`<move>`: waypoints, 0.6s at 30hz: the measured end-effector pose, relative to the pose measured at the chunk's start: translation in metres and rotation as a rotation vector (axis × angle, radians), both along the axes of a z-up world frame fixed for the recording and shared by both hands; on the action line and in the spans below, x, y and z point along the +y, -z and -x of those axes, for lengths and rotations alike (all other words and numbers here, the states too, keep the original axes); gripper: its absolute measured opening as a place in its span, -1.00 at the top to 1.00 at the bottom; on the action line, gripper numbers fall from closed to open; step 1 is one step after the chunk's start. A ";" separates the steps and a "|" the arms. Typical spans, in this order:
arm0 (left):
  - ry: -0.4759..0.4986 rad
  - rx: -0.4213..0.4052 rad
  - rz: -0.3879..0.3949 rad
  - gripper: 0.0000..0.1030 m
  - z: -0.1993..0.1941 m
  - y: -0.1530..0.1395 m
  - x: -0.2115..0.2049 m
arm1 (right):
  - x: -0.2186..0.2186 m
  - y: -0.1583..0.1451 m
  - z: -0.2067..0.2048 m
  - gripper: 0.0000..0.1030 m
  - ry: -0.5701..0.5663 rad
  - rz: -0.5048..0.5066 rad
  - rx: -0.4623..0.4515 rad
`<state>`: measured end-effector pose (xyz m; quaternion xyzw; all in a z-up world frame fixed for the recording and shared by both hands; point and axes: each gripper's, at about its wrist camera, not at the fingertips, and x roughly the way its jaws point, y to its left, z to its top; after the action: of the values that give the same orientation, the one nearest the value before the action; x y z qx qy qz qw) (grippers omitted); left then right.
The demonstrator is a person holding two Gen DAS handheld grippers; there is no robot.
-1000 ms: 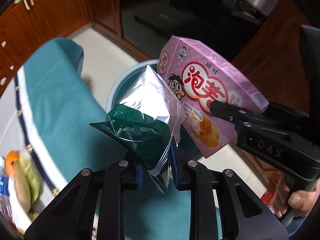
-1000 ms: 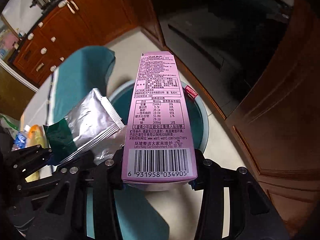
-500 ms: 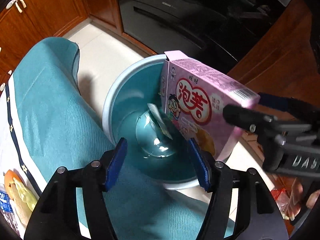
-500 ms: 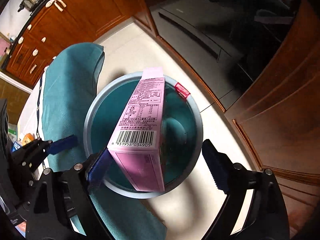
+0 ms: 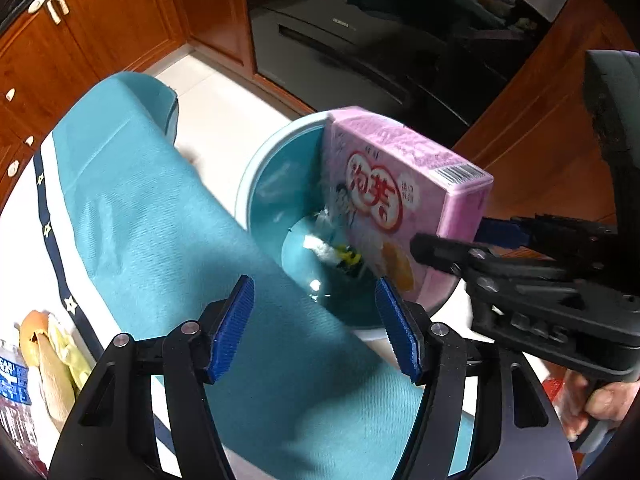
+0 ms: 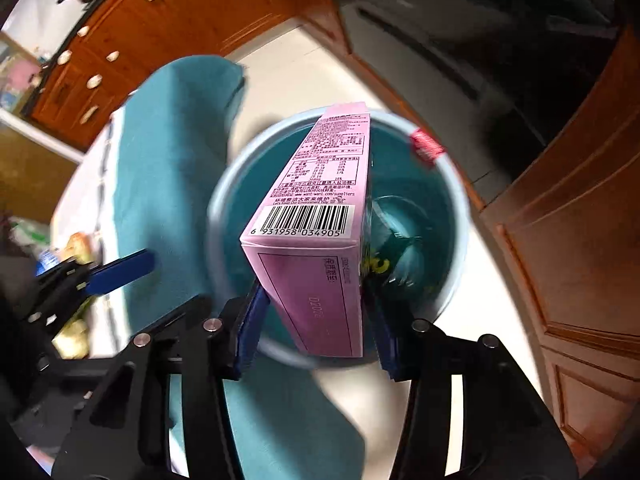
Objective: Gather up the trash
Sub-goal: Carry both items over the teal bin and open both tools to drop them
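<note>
Right gripper [image 6: 316, 320] jaws closing around the pink snack box [image 6: 320, 216] over the teal bin [image 6: 460, 216], left gripper [image 5: 316, 324] apart and empty at nine o'clock.

Teal cloth [image 5: 168, 216] over table edge, wooden cabinets [image 5: 100, 28], dark oven [image 5: 380, 40]

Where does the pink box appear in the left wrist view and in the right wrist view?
Left wrist: pink box right of centre, over the bin, beside the right gripper.
Right wrist: pink box at centre, barcode up, between the closing jaws.
Shared landmark: the round teal bin.
</note>
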<state>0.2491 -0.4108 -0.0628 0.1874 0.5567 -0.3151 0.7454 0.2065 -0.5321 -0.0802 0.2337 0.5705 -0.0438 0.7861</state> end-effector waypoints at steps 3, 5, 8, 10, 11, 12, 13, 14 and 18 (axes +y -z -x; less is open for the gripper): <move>0.000 -0.005 0.018 -0.28 0.001 -0.006 0.006 | 0.005 -0.014 0.001 0.11 -0.043 0.009 0.020; -0.001 -0.005 0.035 -0.32 0.001 -0.010 0.007 | 0.003 -0.018 0.000 0.11 -0.054 -0.004 0.048; -0.002 -0.004 0.052 -0.34 0.001 -0.014 0.006 | -0.001 -0.026 -0.002 -0.07 -0.033 0.067 0.037; 0.002 -0.001 0.059 -0.36 0.002 -0.017 0.007 | -0.005 -0.033 0.000 -0.47 0.005 0.089 0.026; 0.003 -0.005 0.061 -0.37 0.003 -0.018 0.008 | -0.004 -0.037 0.002 -0.51 0.013 0.105 0.009; 0.004 -0.010 0.064 -0.37 0.003 -0.021 0.010 | -0.002 -0.041 0.003 -0.52 0.010 0.121 0.004; 0.003 -0.011 0.068 -0.39 0.004 -0.023 0.013 | -0.001 -0.042 0.003 -0.54 0.008 0.125 0.005; 0.000 -0.012 0.073 -0.41 0.005 -0.025 0.015 | 0.002 -0.045 0.005 -0.57 0.007 0.131 0.006; -0.010 -0.015 0.098 -0.44 0.010 -0.034 0.028 | 0.014 -0.057 0.011 -0.64 -0.001 0.146 0.000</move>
<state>0.2395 -0.3826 -0.0287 0.1502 0.5358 -0.3369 0.7595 0.1953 -0.5184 -0.0235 0.1754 0.5661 -0.0849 0.8010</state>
